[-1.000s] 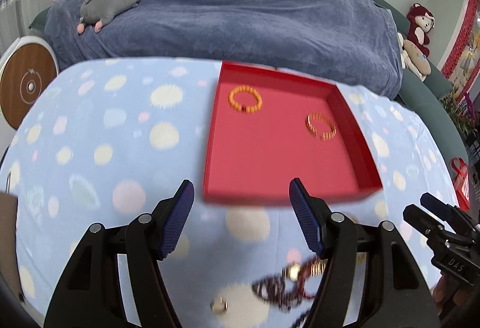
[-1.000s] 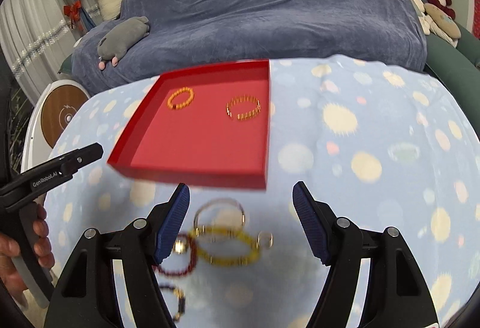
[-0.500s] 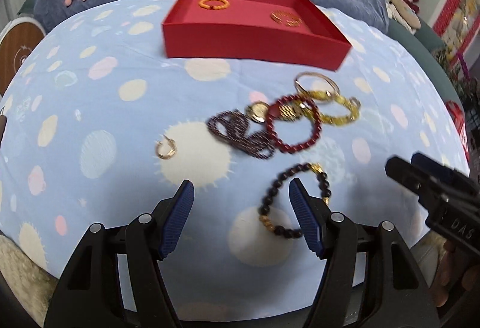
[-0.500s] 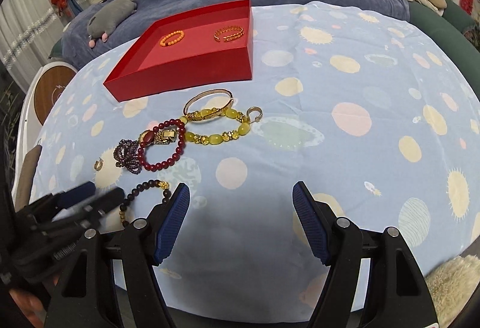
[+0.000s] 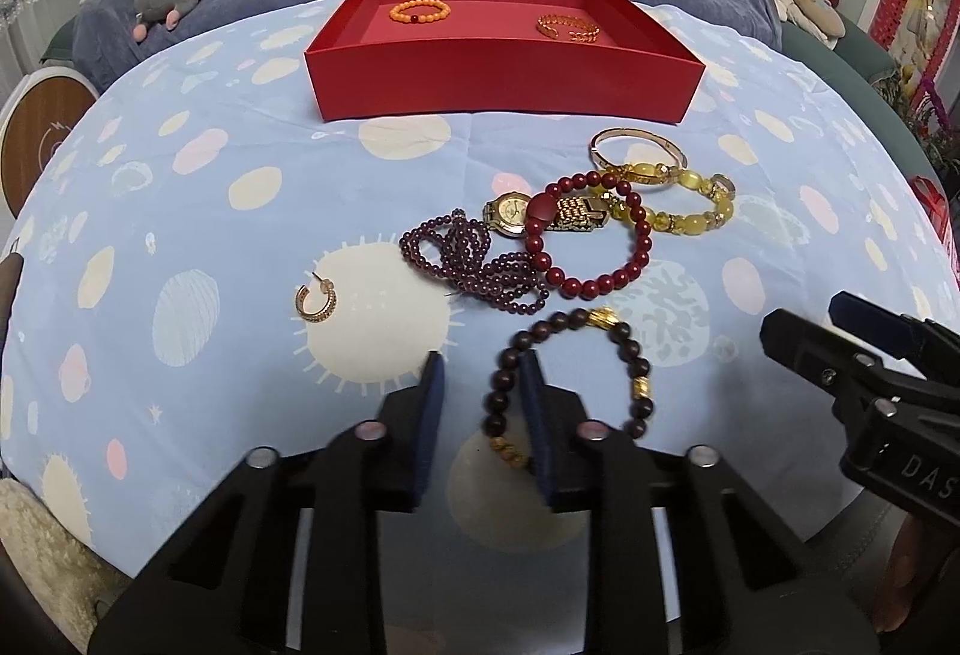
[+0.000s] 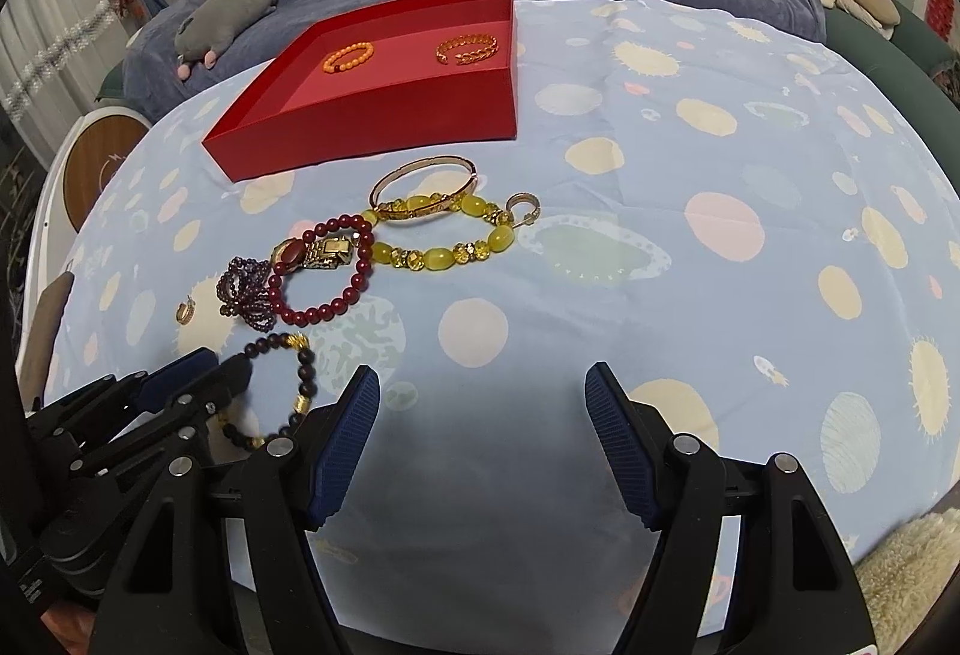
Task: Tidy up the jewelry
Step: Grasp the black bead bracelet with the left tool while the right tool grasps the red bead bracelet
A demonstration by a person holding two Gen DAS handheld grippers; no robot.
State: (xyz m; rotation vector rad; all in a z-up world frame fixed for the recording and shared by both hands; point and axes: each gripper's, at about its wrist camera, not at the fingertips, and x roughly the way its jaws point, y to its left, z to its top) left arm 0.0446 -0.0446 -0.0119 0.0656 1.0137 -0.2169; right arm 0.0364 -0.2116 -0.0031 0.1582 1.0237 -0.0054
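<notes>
1 red tray (image 5: pixel 504 85), 7 bracelets (image 5: pixel 585 241), 1 watch (image 5: pixel 510 214), 2 hoop earrings (image 5: pixel 316 298).

The tray (image 5: pixel 504 79) was red, holding an orange bead bracelet (image 5: pixel 419 9) and a gold chain bracelet (image 5: pixel 568 27). The counter cloth (image 6: pixel 720 175) was pale blue, patterned with cream, pink and green planets and suns. On it lay a dark red bead bracelet (image 5: pixel 624 271), a yellow bead bracelet (image 6: pixel 444 250) and a dark brown bead bracelet (image 5: pixel 636 355) with gold beads
</notes>
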